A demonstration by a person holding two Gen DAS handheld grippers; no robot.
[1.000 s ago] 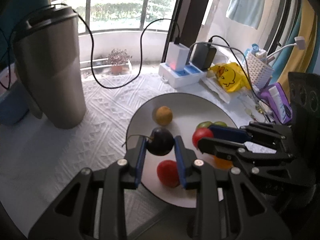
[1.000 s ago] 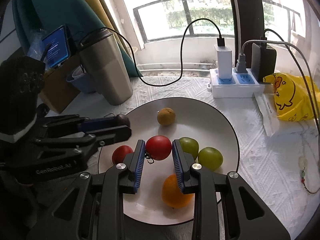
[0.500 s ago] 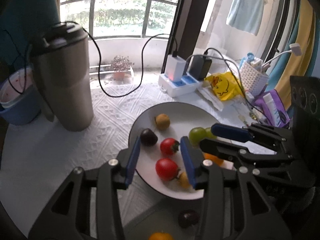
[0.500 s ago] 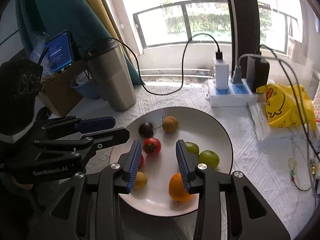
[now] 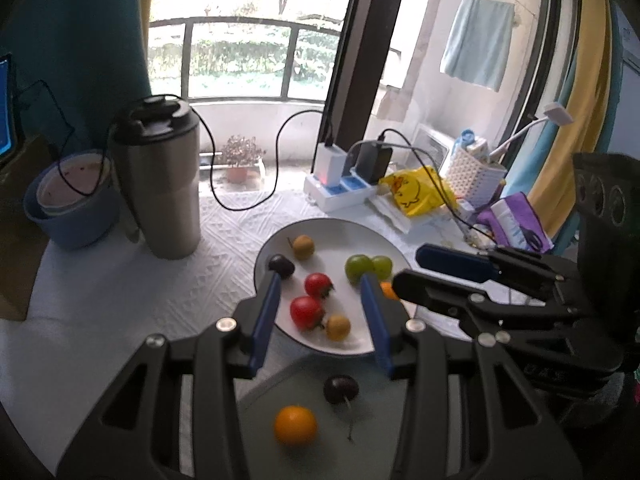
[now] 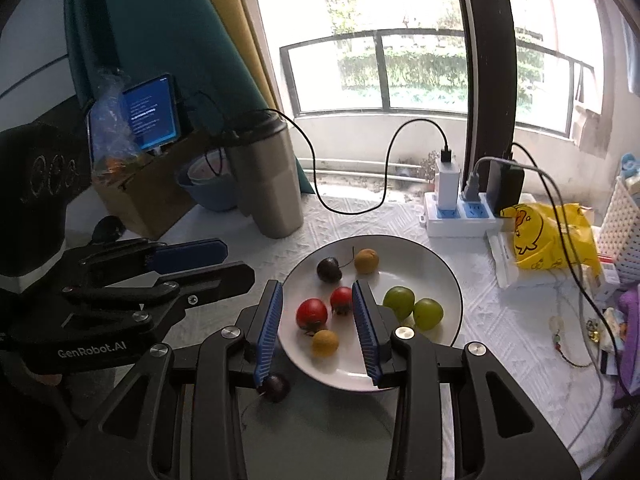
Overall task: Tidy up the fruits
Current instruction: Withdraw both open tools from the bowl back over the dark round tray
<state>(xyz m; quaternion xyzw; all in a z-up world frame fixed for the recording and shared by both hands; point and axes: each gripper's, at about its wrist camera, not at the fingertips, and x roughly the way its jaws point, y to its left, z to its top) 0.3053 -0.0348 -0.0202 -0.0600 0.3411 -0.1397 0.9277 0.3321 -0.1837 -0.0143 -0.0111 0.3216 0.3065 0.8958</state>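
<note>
On the white plate (image 5: pixel 384 248), fruits below both grippers' parted, empty jaws, untouched.

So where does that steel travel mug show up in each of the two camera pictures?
Left wrist view: the steel mug stands upper left, left of the white plate, beside a blue bowl.
Right wrist view: the mug stands left of centre, beyond the plate.
Shared landmark: the white power strip behind the plate.
</note>
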